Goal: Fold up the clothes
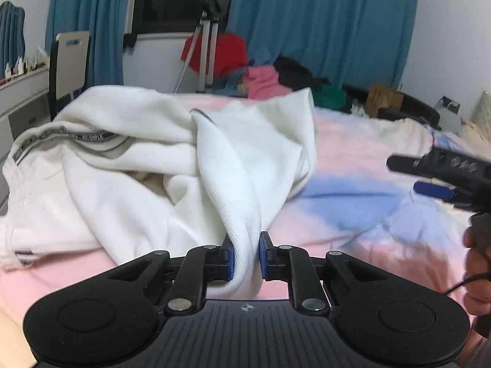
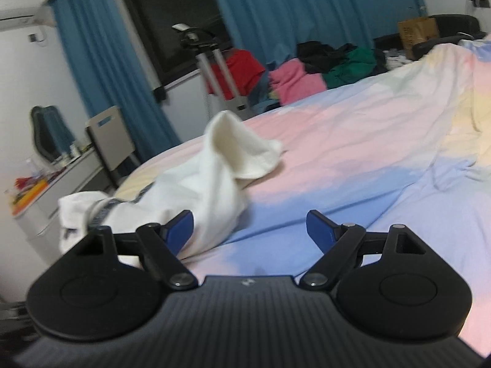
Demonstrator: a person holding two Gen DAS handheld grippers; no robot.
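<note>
A white sweatshirt (image 1: pixel 129 181) with a grey lettered band lies bunched on the pastel bedsheet (image 1: pixel 353 159). My left gripper (image 1: pixel 246 254) is shut on a ribbed edge of the sweatshirt and lifts it into a twisted fold. My right gripper (image 2: pixel 250 230) is open and empty above the sheet, to the right of the sweatshirt (image 2: pixel 211 181). The right gripper also shows at the right edge of the left wrist view (image 1: pixel 435 174).
A pile of red, pink, black and green clothes (image 1: pixel 267 76) lies past the far side of the bed. A tripod (image 1: pixel 205 49) and a chair (image 1: pixel 69 64) stand by the blue curtains. A dresser (image 2: pixel 46 193) stands on the left.
</note>
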